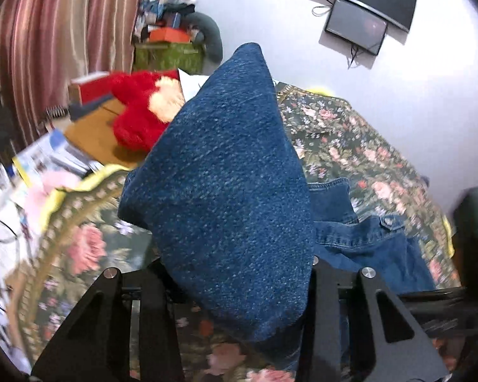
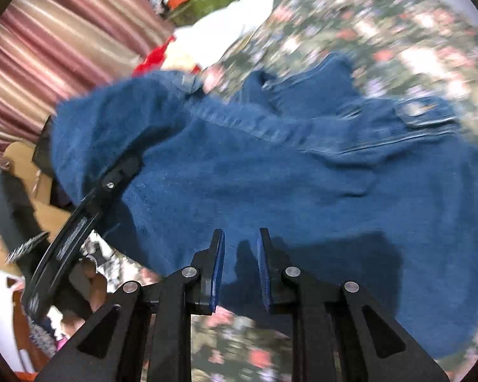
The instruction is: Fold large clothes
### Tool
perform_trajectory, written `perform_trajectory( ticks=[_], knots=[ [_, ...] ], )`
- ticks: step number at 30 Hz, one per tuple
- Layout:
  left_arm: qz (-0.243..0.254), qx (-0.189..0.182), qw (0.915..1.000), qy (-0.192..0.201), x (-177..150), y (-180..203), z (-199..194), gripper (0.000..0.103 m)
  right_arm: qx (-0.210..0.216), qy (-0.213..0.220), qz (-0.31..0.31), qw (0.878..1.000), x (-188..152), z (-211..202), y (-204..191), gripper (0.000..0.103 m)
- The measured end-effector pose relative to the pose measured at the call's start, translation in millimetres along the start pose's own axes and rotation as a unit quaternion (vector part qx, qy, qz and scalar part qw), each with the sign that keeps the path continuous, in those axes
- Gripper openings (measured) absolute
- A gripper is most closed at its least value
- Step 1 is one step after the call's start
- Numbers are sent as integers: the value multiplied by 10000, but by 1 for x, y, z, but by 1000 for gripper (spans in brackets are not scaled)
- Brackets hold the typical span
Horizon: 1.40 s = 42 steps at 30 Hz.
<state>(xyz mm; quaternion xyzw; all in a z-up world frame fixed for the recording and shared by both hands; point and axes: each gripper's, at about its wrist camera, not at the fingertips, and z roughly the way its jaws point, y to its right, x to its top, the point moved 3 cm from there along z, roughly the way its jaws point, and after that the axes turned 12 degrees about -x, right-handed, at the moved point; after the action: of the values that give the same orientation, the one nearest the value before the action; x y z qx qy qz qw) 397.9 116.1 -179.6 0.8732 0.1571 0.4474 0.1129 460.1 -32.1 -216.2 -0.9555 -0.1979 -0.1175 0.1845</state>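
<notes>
We hold the blue denim jacket (image 1: 226,191) over the floral bedspread (image 1: 350,133). In the left wrist view a thick fold of denim fills the frame's middle, and our left gripper (image 1: 239,286) is clamped on it. In the right wrist view our right gripper (image 2: 239,254), at bottom centre, pinches the jacket's lower edge; the jacket spreads across the middle. A red plush toy (image 1: 137,111) sits upper left.

Bed (image 1: 360,146) under a dark floral cover with a yellow edge. On it, denim jacket (image 1: 366,238), red plush toy (image 1: 137,108), scattered papers (image 1: 47,156).
</notes>
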Motion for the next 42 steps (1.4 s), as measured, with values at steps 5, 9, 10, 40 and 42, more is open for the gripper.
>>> perform_trajectory(
  ticks=[5, 9, 10, 40, 42],
  knots=[
    [439, 456, 9976, -283, -16, -1, 15, 38, 83, -920, -99, 9957, -12, 78, -28, 16],
    [598, 407, 9972, -174, -15, -3, 3, 37, 254, -1180, 40, 9927, -13, 86, -25, 16],
    [640, 373, 9972, -130, -13, -3, -3, 37, 271, -1249, 68, 9918, -13, 83, -22, 16],
    [3493, -1675, 9121, -1344, -113, 185, -57, 76, -1513, 1304, 1093, 9737, -147, -205, 147, 16],
    [3270, -1733, 9216, -1172, -102, 176, -72, 79, -1382, 1475, 889, 9753, -133, -211, 128, 16]
  ],
)
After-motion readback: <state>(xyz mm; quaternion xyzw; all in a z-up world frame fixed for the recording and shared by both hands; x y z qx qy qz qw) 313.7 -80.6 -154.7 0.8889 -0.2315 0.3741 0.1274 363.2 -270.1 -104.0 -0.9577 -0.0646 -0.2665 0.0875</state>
